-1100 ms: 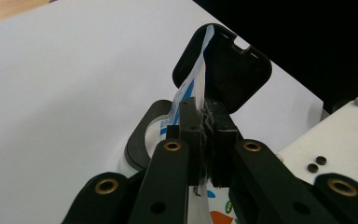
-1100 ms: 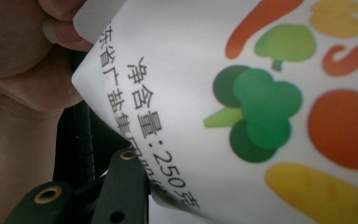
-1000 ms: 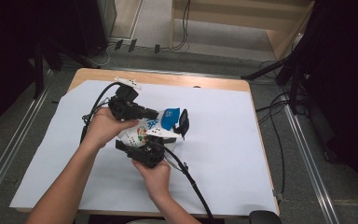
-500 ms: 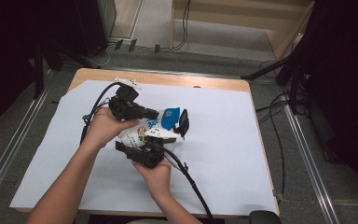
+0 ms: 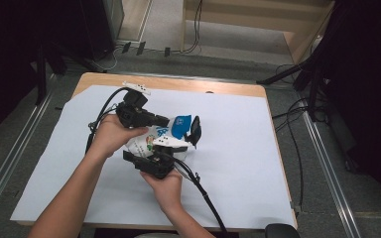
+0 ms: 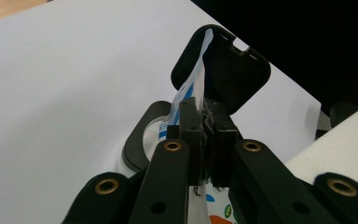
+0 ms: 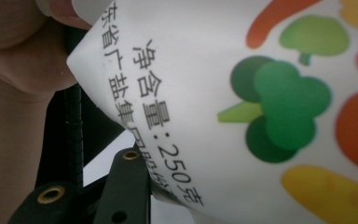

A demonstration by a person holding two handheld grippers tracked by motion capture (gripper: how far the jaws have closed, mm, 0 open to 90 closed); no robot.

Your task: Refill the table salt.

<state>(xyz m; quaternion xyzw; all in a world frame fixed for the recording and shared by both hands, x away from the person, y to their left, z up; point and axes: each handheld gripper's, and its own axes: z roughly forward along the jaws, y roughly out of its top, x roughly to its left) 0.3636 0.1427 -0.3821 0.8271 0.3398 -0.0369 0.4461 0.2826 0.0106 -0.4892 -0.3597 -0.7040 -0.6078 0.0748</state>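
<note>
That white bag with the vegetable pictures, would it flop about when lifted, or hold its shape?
Probably floppy: the bag is thin film that creases where the left gripper pinches its blue top. It bulges lower down, so it likely sags under its contents. The glossy print suggests it could slip from the right gripper.

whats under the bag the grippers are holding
White paper sheet over the table lies beneath the printed bag. The spot directly below is covered by the bag, the right gripper and the hands.
</note>
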